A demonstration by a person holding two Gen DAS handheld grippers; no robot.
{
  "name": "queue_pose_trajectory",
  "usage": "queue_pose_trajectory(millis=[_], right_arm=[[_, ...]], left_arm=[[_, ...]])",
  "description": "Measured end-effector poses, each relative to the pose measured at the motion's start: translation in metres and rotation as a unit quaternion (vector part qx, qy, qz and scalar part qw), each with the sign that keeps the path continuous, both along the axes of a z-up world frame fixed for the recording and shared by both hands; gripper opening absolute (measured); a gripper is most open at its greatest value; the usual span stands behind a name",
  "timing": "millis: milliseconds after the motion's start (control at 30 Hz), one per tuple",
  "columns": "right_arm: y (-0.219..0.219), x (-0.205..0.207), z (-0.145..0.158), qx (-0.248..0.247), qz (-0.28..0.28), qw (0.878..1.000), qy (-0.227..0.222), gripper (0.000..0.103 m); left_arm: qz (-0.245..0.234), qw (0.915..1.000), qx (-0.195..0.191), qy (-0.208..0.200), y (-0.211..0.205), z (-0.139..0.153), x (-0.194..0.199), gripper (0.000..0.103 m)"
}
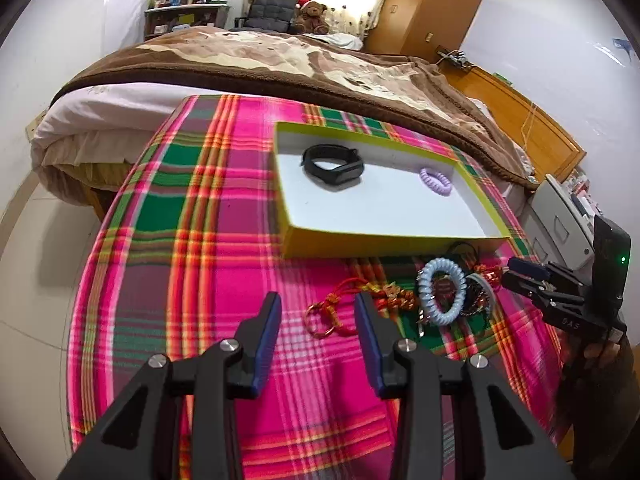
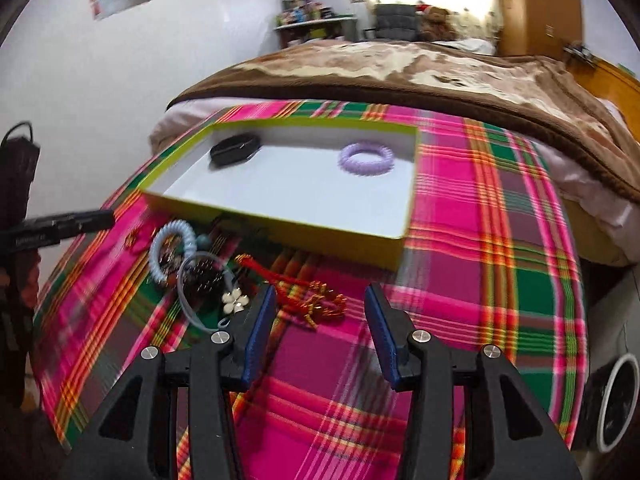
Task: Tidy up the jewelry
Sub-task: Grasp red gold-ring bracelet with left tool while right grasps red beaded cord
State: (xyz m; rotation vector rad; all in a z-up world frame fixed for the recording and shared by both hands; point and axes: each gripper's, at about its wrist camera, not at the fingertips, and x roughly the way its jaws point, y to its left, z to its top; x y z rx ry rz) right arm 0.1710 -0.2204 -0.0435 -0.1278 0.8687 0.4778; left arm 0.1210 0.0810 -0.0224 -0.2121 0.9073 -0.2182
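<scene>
Sorting is partway: 2 pieces lie in the tray [image 1: 384,246]. Left hand-held gripper [image 1: 318,304] hangs apart and empty over the red knot charm [image 1: 334,310]; next, lower and clamp. Right hand-held gripper [image 2: 320,296] is apart too.

Both wrist cameras looked low and close across the plaid desk [image 1: 224,216], sharing the yellow-rimmed tray [image 1: 384,245] and the bed [image 2: 400,68].

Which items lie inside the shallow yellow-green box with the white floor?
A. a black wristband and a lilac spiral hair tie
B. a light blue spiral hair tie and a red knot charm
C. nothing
A: the shallow yellow-green box holds only the black wristband and the lilac spiral hair tie; the rest lies on the cloth.
</scene>
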Motion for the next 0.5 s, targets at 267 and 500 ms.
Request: queue_pose_trajectory(millis=[267, 500], right_arm=[[0.011, 0.014, -0.014, -0.029, 0.023, 0.999, 0.015, 0.048], [0.009, 0.012, -0.014, -0.031, 0.008, 0.999, 0.012, 0.039]], left_arm=[[0.01, 0.9999, 0.003, 0.01, 0.007, -0.005, -0.004, 0.039], [-0.021, 0.9997, 0.0, 0.014, -0.008, -0.008, 0.004, 0.04]])
